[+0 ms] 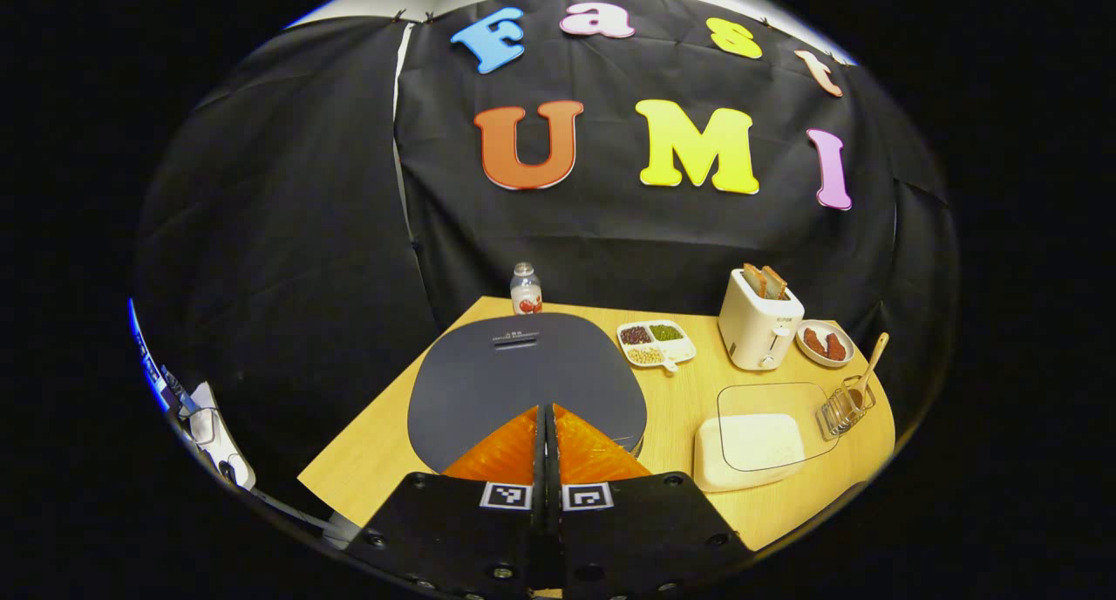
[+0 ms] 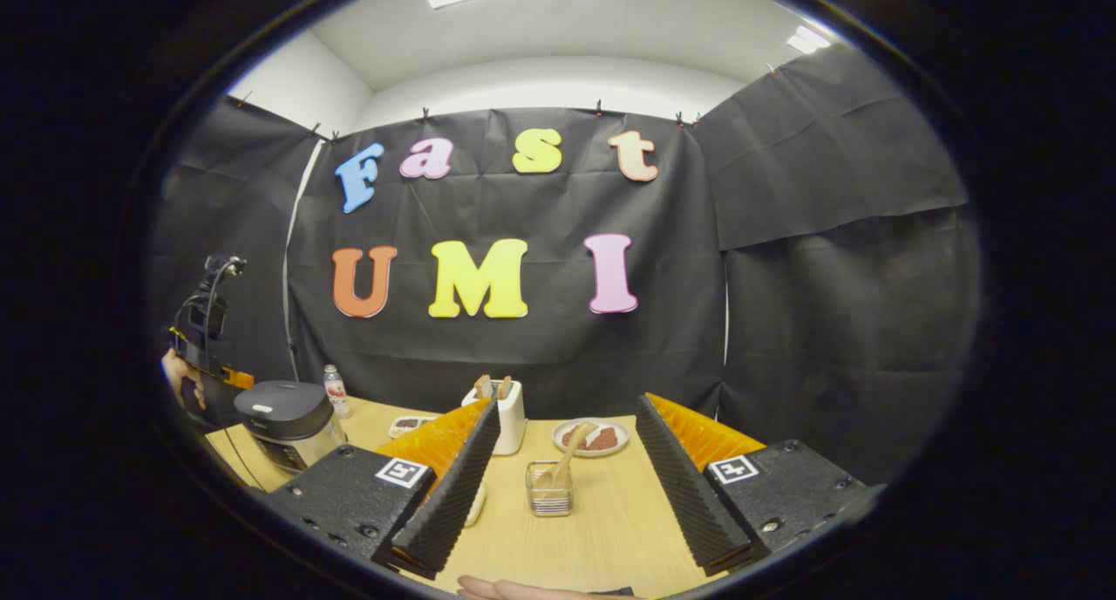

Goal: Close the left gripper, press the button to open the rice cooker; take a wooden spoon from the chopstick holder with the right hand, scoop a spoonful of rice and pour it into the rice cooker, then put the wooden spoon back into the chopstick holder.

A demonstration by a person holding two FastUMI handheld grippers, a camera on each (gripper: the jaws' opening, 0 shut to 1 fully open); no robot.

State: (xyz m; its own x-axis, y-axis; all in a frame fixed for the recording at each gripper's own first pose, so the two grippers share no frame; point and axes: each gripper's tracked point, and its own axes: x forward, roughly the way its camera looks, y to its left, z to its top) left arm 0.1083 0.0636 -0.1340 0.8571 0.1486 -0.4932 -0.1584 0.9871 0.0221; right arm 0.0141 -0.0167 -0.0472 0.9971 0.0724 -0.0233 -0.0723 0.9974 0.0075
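My left gripper (image 1: 546, 408) is shut with nothing between its fingers, hovering just above the near edge of the rice cooker's dark closed lid (image 1: 527, 382). In the right gripper view the same cooker (image 2: 283, 421) stands at the table's left with the left gripper (image 2: 209, 338) above it. My right gripper (image 2: 567, 412) is open, pointing at the wire chopstick holder (image 2: 549, 491) a short way ahead. A wooden spoon (image 2: 568, 456) leans in that holder. The rice container (image 1: 751, 447) with a clear lid lies beside the chopstick holder (image 1: 841, 408) and its spoon (image 1: 870, 364).
A white toaster (image 1: 758, 325) with bread stands at the back, a plate of sausages (image 1: 824, 343) to its right. A divided dish of beans (image 1: 656, 343) and a small bottle (image 1: 526, 290) sit behind the cooker. A fingertip (image 2: 523, 589) shows at the near table edge.
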